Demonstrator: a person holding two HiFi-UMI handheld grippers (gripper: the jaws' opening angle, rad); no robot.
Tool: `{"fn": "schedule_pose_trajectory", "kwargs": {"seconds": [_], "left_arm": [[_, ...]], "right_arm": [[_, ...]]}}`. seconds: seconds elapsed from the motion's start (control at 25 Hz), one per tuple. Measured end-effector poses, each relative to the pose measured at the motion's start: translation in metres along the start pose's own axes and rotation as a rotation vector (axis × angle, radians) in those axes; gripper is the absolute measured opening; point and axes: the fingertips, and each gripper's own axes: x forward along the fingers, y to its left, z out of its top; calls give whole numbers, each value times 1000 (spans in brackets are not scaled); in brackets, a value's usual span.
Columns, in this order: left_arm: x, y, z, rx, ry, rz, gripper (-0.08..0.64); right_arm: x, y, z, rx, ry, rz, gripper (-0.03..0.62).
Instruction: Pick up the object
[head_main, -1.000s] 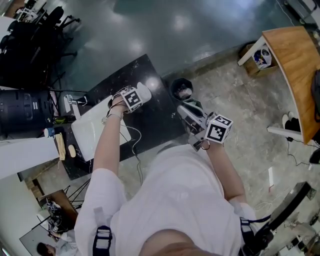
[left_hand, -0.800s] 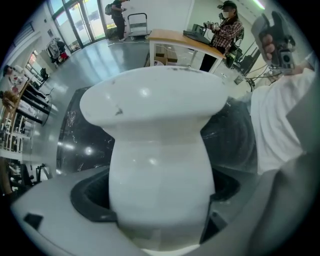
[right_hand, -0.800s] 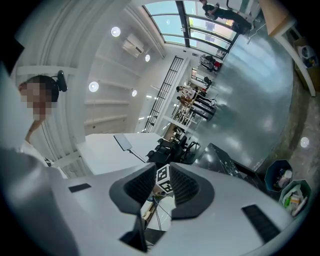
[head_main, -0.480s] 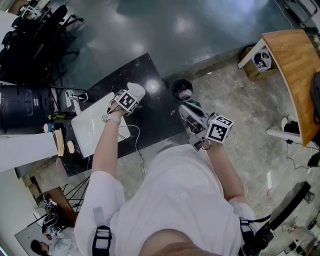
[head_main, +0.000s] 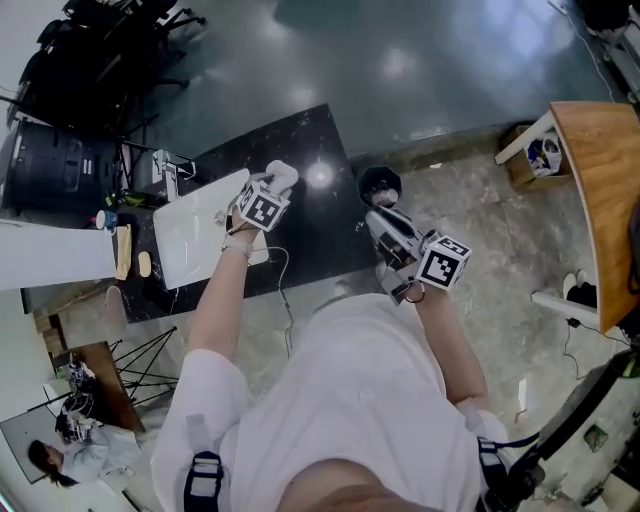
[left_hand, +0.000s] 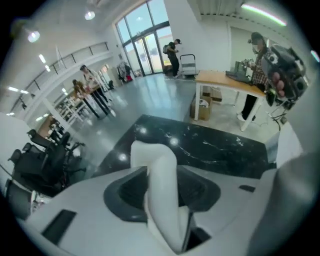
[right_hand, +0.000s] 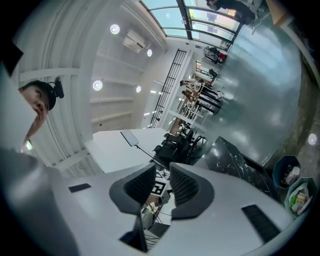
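Upper centre of the head view: the left gripper (head_main: 268, 192) has just closed its jaws on the white object (left_hand: 161, 185) and lifted it clear of the black marbled tabletop (head_main: 320, 235). The pick looks essentially done. The right gripper (head_main: 380, 222), to the right, is empty, jaws slightly apart.

Head view: steeply down over my shoulders onto black bench (head_main: 320, 225). Left gripper view: on left gripper (head_main: 272, 190), tilted down, close over bench corner. Right gripper view: on right gripper (head_main: 378, 225), level, same bench beyond.
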Motion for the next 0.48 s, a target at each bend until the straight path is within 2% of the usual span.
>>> {"fn": "schedule_pose_trajectory", "kwargs": {"seconds": [0.04,0.08,0.16,0.28,0.48], "left_arm": [[-8,0,2,-18,-17,19,160],[-12,-2,2,-38,-31,18,137],[-9,-7,1,-47,-59,-4,140],[-2,-6,5,-9,-68,2,150],[-2,-2,4,-75,-69,15,150]], "right_arm": [[1,1,-2,3,11,6,78],[3,2,-4,6,21,12,78],[8,2,-7,10,38,24,78],[16,6,-12,1,66,45,78],[15,10,-22,12,94,46,78]]}}
